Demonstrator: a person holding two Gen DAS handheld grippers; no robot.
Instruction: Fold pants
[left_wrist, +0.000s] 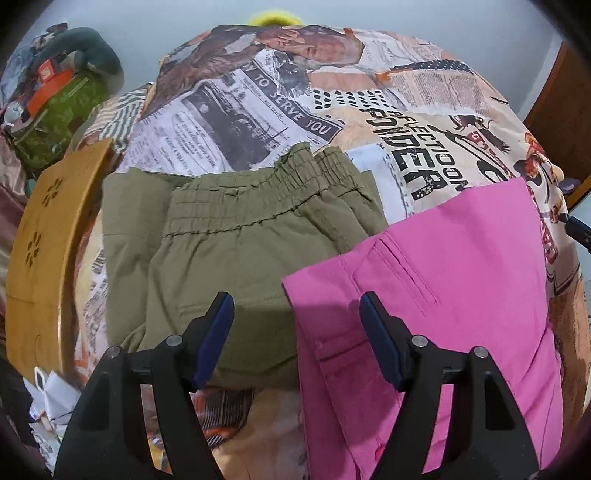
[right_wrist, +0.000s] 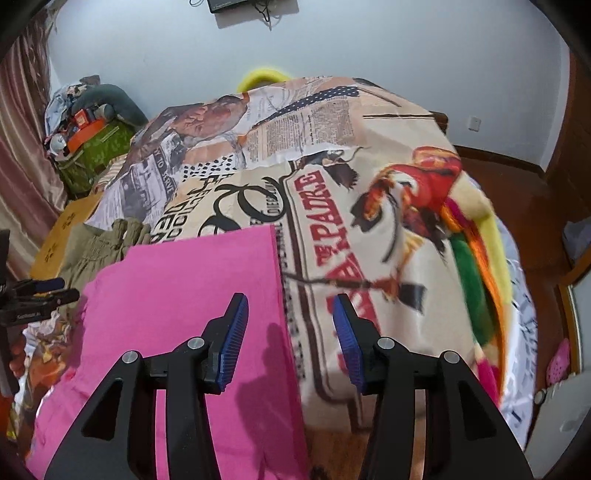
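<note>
nearest the lens, the left claw (left_wrist: 297, 314) stands spread with nothing between its dark blue pads, hanging over the seam where the two garments meet. the right claw (right_wrist: 290, 317) is likewise spread and empty, poised above the right-hand edge of the bright pink cotton pants (right_wrist: 192, 295). both look freed up, probably because a fold has been laid and the cloth can rest on its own.

the pink pants lie flat on the bed, already doubled into a neat oblong, their straight far edge square to the print beneath. just beside them, overlapped at one corner, sits a folded pair of olive green pants with a gathered elastic waistband (left_wrist: 236, 236), likely a finished piece parked out of the way.

beneath both spreads the newspaper-and-poster printed bedsheet (left_wrist: 388, 122). further left is a tan wooden board with flower cut-outs (left_wrist: 44, 251).

the left view shows the pink pocket welt and the olive waistband closely; the right view alone shows the bare stretch of bed rightwards, a plush rainbow-coloured blanket (right_wrist: 476, 258), and the left claw from the side.
</note>
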